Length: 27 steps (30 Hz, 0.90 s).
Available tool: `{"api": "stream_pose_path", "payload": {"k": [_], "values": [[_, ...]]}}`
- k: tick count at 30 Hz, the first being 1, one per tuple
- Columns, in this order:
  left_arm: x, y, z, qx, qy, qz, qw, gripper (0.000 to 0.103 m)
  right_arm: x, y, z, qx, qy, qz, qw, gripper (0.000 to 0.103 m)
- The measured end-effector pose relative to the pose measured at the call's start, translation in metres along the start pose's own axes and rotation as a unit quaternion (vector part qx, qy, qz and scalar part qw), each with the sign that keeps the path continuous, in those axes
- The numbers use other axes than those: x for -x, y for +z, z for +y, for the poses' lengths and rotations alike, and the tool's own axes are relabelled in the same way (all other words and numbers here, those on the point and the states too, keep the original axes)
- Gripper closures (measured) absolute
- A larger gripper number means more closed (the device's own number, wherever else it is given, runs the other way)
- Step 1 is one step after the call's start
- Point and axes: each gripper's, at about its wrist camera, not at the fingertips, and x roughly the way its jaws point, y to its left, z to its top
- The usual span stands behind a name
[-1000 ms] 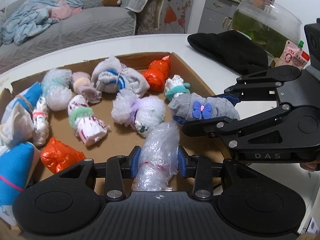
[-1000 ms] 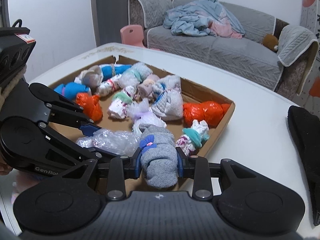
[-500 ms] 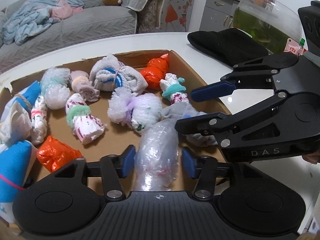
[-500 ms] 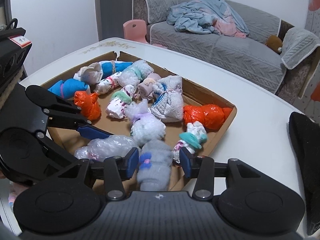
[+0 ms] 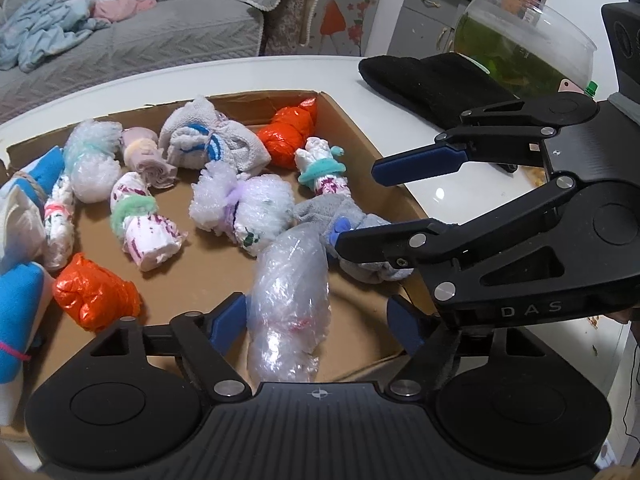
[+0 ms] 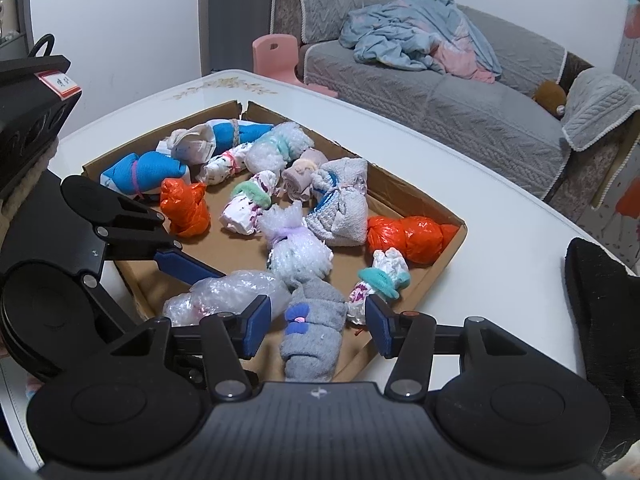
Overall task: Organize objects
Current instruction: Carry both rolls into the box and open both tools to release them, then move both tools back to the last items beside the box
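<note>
A shallow cardboard tray [image 5: 360,128] on the white table holds several wrapped bundles. My left gripper [image 5: 316,320] has its jaws opening around a clear plastic bundle [image 5: 290,300] that lies on the tray floor, and the pads stand apart from it. My right gripper [image 6: 316,328] is also opening, with a grey sock bundle [image 6: 314,332] bearing a blue bow between its pads, untouched. In the left wrist view the right gripper [image 5: 362,204] reaches in from the right over the grey sock bundle [image 5: 360,224]. The two bundles lie side by side near the tray's front corner.
Orange bag bundles [image 5: 96,292] [image 6: 404,236], blue socks [image 6: 144,168] and bubble-wrap rolls [image 5: 244,208] fill the tray. A black cloth [image 5: 432,84] and a fish bowl [image 5: 520,44] stand on the table [image 6: 500,280] to the right. A grey sofa [image 6: 460,92] lies beyond.
Both grippers have opened and let go of their bundles. The clear plastic bundle and the grey sock bundle now rest in the tray. The grey one has sunk lower.
</note>
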Motion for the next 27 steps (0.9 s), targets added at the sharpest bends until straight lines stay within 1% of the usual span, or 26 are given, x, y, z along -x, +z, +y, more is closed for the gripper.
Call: {"api": "stream_pose_path", "payload": {"k": [5, 7, 9, 13, 17, 19, 27], "values": [[0.007, 0.001, 0.003, 0.013, 0.0, 0.011, 0.9999, 0.017, 0.002, 0.006, 0.001, 0.003, 0.002, 0.016, 1.0, 0.046], [0.009, 0.002, 0.004, 0.021, 0.0, 0.018, 0.9996, 0.016, 0.001, 0.01, 0.001, 0.002, -0.002, 0.027, 1.0, 0.039], [0.011, 0.003, 0.004, 0.023, 0.0, 0.023, 0.9995, 0.015, 0.001, 0.013, 0.0, 0.001, -0.007, 0.038, 0.999, 0.035], [0.016, 0.003, 0.006, 0.022, 0.003, 0.024, 0.9995, 0.012, 0.003, 0.018, 0.001, 0.004, -0.012, 0.046, 0.999, 0.028], [0.024, 0.001, 0.007, 0.026, -0.001, 0.019, 0.9995, 0.01, 0.007, 0.019, 0.003, 0.002, -0.013, 0.042, 0.999, 0.022], [0.029, -0.002, 0.008, 0.025, -0.004, 0.017, 0.9995, 0.007, 0.009, 0.019, 0.005, 0.003, -0.014, 0.04, 0.999, 0.017], [0.057, -0.014, 0.014, 0.03, 0.002, 0.003, 0.9995, 0.006, 0.025, 0.021, 0.019, 0.01, -0.017, 0.028, 0.999, 0.012]]}}
